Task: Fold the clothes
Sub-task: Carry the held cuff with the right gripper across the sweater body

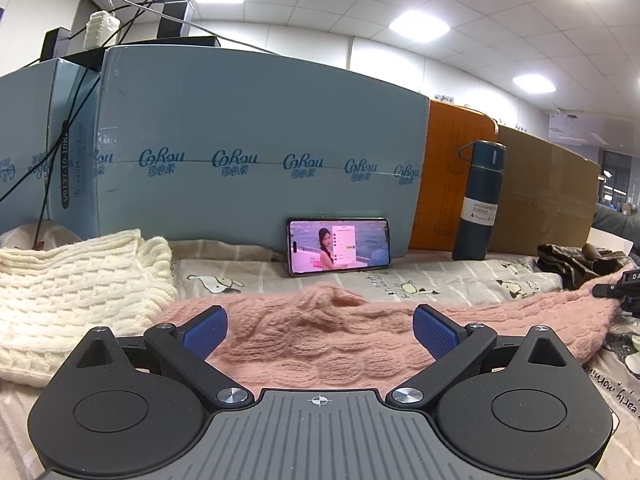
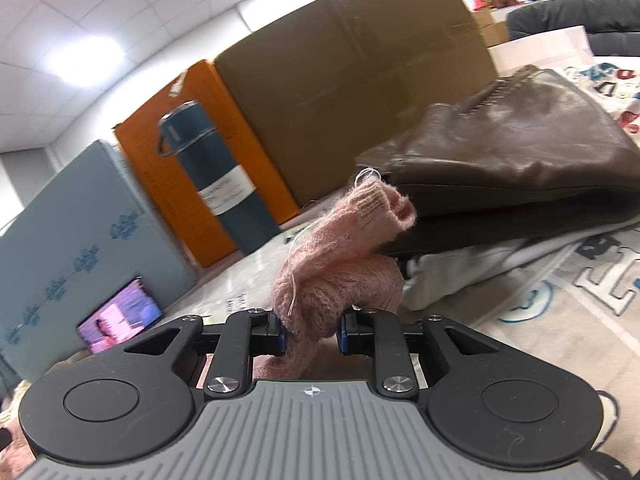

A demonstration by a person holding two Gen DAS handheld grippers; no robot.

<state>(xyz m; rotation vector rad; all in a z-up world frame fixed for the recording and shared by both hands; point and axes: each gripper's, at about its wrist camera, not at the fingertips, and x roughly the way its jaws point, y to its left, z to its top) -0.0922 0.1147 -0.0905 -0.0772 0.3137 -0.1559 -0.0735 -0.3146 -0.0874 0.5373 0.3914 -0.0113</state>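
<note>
A pink knitted sweater (image 1: pixel 320 340) lies spread across the printed bedsheet (image 1: pixel 440 280), stretching off to the right. My left gripper (image 1: pixel 319 330) hovers low over its middle, wide open, blue pads (image 1: pixel 204 330) apart with only knit below them. In the right wrist view my right gripper (image 2: pixel 311 334) is shut on the pink sweater's sleeve (image 2: pixel 340 256), whose ribbed cuff sticks up beyond the fingers with a loose white thread. The right gripper's tip (image 1: pixel 616 290) shows at the far right of the left wrist view, at the sweater's end.
A cream knitted sweater (image 1: pixel 72 288) lies folded at the left. A phone (image 1: pixel 339 246) leans on a blue-grey box (image 1: pixel 260 140). A dark green flask (image 1: pixel 480 200), an orange box (image 2: pixel 168 140) and a brown carton (image 2: pixel 352 92) stand behind. A brown leather garment (image 2: pixel 512 152) lies folded at the right.
</note>
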